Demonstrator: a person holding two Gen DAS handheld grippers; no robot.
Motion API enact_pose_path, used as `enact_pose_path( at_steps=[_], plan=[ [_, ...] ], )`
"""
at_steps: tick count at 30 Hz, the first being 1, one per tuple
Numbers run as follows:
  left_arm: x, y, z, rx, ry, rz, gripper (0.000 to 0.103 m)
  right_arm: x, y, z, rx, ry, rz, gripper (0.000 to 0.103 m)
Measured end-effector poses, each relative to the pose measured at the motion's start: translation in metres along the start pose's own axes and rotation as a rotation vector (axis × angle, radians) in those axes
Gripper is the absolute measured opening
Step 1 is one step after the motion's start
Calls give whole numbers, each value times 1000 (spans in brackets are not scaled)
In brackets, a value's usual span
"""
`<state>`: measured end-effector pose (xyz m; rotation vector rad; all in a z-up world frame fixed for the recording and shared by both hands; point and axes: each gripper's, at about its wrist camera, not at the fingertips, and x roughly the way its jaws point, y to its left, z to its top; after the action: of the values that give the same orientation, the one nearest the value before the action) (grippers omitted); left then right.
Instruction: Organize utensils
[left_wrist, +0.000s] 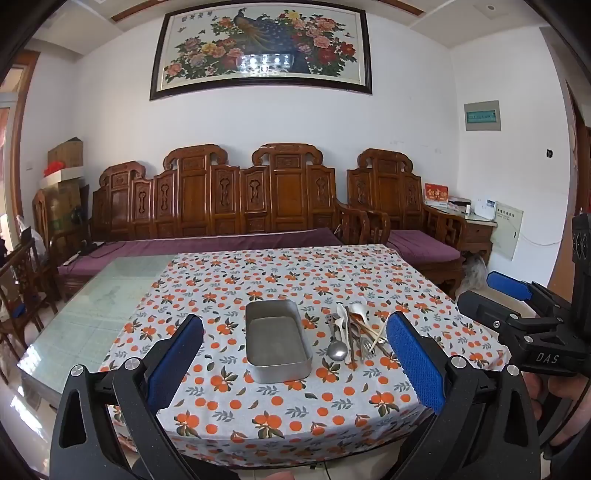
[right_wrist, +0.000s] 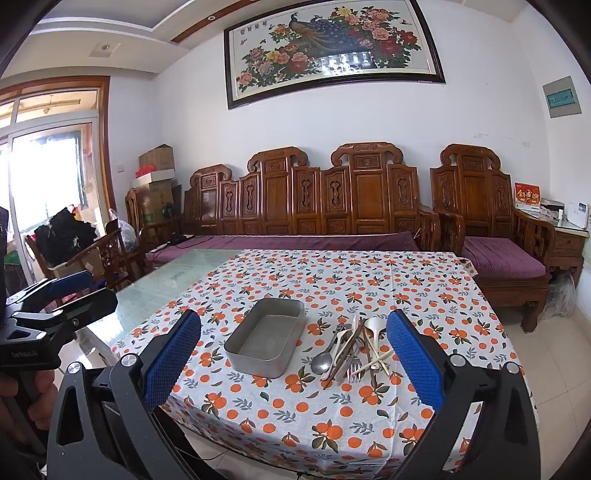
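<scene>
An empty rectangular metal tray (left_wrist: 277, 339) (right_wrist: 264, 339) lies on the orange-print tablecloth (left_wrist: 277, 410). To its right sits a pile of utensils (left_wrist: 354, 336) (right_wrist: 354, 350): a metal spoon (left_wrist: 338, 349) (right_wrist: 321, 362), a white spoon (left_wrist: 360, 310) (right_wrist: 375, 325), a fork (left_wrist: 367, 347) (right_wrist: 354, 367) and chopsticks. My left gripper (left_wrist: 295, 319) hovers open above the table's near edge, framing the tray and pile. My right gripper (right_wrist: 294, 317) hangs open the same way. Nothing is between either pair of fingers. Each gripper also shows in the other's view, the right gripper (left_wrist: 476, 288) and the left gripper (right_wrist: 103, 288).
The cloth covers the right part of a glass-topped table (left_wrist: 103, 302) (right_wrist: 177, 277). A carved wooden sofa (left_wrist: 229, 206) with purple cushions stands behind the table, and an armchair (right_wrist: 491, 229) at the back right. A wooden chair (right_wrist: 110, 251) and boxes stand at the left.
</scene>
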<state>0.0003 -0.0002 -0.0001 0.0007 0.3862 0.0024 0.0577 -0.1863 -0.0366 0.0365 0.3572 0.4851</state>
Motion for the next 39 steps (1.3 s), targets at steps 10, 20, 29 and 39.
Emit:
enact_pose_path(
  at_steps=[10, 20, 29, 39],
  plan=[
    [0, 0, 0, 0, -5, 0, 96, 0, 0, 0, 1, -1, 1, 101],
    [0, 0, 0, 2, -6, 1, 96, -1, 0, 1, 2, -2, 1, 101],
    [0, 0, 0, 2, -7, 0, 96, -1, 0, 1, 1, -2, 1, 101],
    [0, 0, 0, 3, -8, 1, 96, -1, -1, 1, 1, -3, 1, 101]
  ],
)
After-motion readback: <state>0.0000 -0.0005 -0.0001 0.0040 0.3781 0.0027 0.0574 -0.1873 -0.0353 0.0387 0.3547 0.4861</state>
